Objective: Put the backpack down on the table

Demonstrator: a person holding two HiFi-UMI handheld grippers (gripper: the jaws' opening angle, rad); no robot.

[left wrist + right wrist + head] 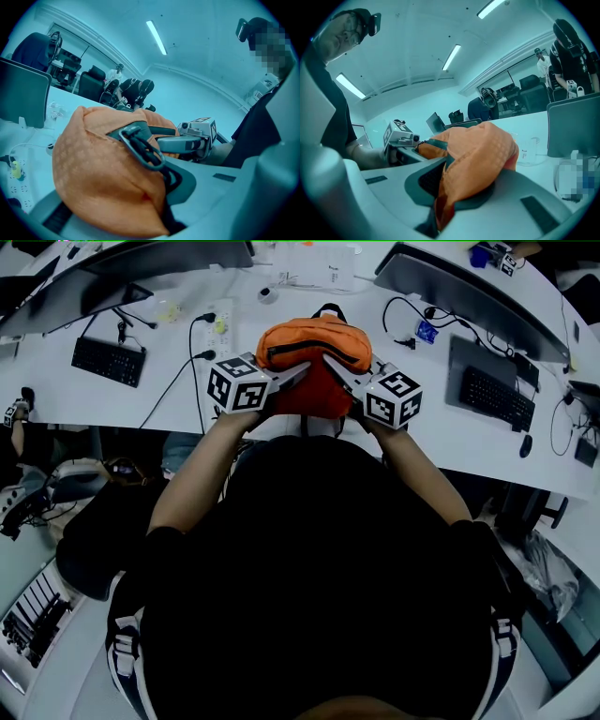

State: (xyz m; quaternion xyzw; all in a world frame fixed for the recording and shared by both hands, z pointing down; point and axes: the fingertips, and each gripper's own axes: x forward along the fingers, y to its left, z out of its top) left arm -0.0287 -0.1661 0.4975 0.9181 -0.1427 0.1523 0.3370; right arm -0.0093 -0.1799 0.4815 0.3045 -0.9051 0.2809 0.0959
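The jaws of the left gripper [140, 201] are closed on a fold of orange cloth, which is pinched between the two pads. The jaws of the right gripper [454, 187] are closed likewise on the other side of the same thing. The backpack [314, 348] is thus held from both sides, with the two grippers pointed toward each other.

In the head view the left gripper [305, 371] and the right gripper [330, 362] are seen to meet at the near side of the backpack, which is placed over the near edge of the white table [112, 399]. Whether its underside touches the table cannot be told.

No brand is seen on the backpack [98, 168]. Only black-and-white square markers are borne by the cubes. Print on a clear container [529, 150] beyond the right jaws is too small to be read.

A metal ring [140, 147] with a black strap, just above the left jaws, is shown only by the left gripper view. A black zip [314, 348] across the top is shown only by the head view. In the right gripper view the backpack [478, 150] is seen bulging above the jaws.
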